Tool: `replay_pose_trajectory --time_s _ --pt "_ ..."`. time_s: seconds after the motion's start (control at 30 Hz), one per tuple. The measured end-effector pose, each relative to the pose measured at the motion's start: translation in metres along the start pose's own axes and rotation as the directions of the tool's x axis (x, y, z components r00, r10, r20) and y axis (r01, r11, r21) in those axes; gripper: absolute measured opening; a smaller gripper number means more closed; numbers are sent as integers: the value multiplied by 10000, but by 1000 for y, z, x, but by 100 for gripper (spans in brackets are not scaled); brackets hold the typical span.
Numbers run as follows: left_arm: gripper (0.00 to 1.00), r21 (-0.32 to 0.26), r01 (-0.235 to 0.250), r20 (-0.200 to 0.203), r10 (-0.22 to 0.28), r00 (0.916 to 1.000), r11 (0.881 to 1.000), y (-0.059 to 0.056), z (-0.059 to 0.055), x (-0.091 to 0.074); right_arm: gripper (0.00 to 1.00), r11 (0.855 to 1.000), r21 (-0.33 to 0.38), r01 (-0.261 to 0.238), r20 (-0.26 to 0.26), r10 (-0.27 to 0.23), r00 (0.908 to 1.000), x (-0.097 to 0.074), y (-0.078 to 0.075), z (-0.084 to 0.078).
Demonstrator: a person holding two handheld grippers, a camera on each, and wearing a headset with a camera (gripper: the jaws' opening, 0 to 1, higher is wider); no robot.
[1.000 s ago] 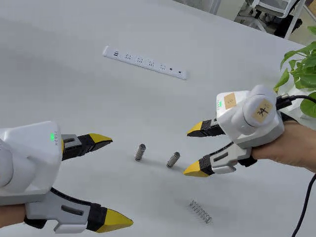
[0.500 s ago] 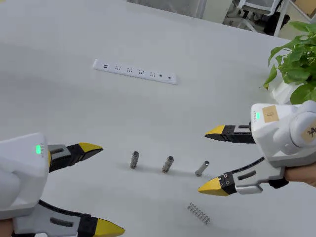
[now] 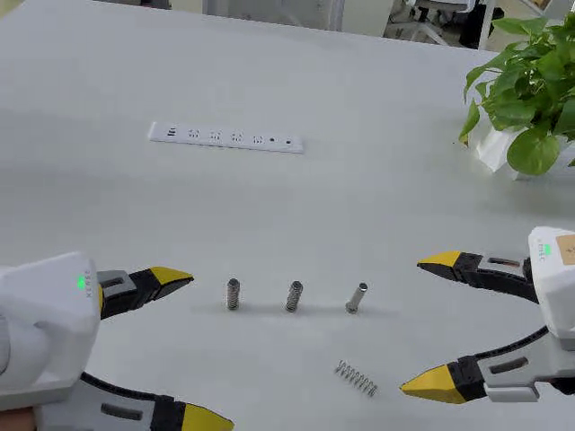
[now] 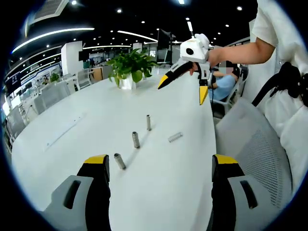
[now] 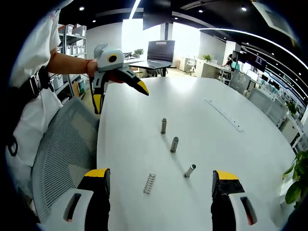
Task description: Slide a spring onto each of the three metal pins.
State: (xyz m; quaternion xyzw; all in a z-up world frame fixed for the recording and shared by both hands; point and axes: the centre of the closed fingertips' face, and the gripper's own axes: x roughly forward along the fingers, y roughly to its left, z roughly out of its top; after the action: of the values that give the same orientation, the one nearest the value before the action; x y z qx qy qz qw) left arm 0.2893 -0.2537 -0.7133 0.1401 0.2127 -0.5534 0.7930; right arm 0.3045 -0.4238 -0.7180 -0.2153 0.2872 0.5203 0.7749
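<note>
White table top (image 3: 377, 180) spreads out wide under both my grippers. Near the middle I see three small metal pins standing up in a row. The left pin (image 3: 233, 284) has a grey coil spring (image 3: 233, 298) on it, and so does the middle pin (image 3: 294, 295). The right pin (image 3: 357, 297) is bare and shiny.

One loose wire spring (image 3: 356, 378) lies flat on the table at 6 o'clock from the bare pin, near it but not touching.

My left gripper (image 3: 187, 348), white with black jaws and yellow tips, sits at 8 o'clock from the pins. Its jaws are spread wide and hold nothing. My right gripper (image 3: 429, 323), in the same colours, sits at 3 o'clock from the pins. Its jaws are wide apart too, with nothing between them.

A long white power strip (image 3: 225, 138) lies at 11 o'clock, well apart from the pins. A green leafy plant (image 3: 526, 90) stands at 2 o'clock.
</note>
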Motion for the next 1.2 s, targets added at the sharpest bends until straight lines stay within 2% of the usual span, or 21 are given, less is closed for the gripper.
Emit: replay_pose_trajectory --time_s 0.13,0.2,0.27,0.47,0.57,0.67,0.87,0.9,0.93,0.97,1.03,1.1,1.2 --pt "86 435 319 -285 -307 9991 9985 -6 5 9 91 9997 257 16 375 -25 9993 -6 9 -7" --pt "85 695 509 -458 -478 9978 9963 -9 7 15 93 9993 384 6 353 -19 9994 -7 13 -14" --pt "85 860 611 -537 -566 9970 9944 -10 10 21 94 9989 458 11 409 -30 9992 -12 9 -24" --pt "81 1217 974 -694 -894 9936 9878 -16 20 40 97 9959 868 236 615 -290 9977 -20 11 -35" --pt "75 1483 1135 -987 -995 9901 9824 -19 19 53 96 9939 1042 353 585 -416 9974 -24 9 -43" --pt "68 1982 1339 -1358 -1081 9848 9710 -22 18 68 96 9921 1166 469 699 -553 9960 -28 8 -47" --pt "52 2659 2103 -2186 -1537 9636 9408 -32 13 103 95 9887 1379 588 770 -699 9946 -29 9 -55" --pt "49 2733 2268 -2385 -1626 9574 9348 -33 10 108 95 9881 1416 594 799 -712 9943 -29 10 -56" --pt "47 3070 2482 -2779 -1629 9467 9188 -34 4 114 95 9867 1510 596 828 -727 9939 -30 10 -58" --pt "45 3174 2631 -2900 -1709 9416 9111 -36 2 118 95 9864 1532 601 828 -734 9939 -30 11 -59" --pt "45 3062 2855 -3121 -1876 9314 9081 -41 -2 129 95 9848 1611 647 861 -793 9931 -31 11 -62" --pt "40 3567 3056 -3492 -1774 9201 8828 -39 -8 137 95 9826 1726 686 888 -848 9924 -33 12 -65" --pt "30 3522 3160 -3840 -1719 9072 8810 -39 -15 149 95 9802 1835 742 924 -924 9914 -35 12 -68"
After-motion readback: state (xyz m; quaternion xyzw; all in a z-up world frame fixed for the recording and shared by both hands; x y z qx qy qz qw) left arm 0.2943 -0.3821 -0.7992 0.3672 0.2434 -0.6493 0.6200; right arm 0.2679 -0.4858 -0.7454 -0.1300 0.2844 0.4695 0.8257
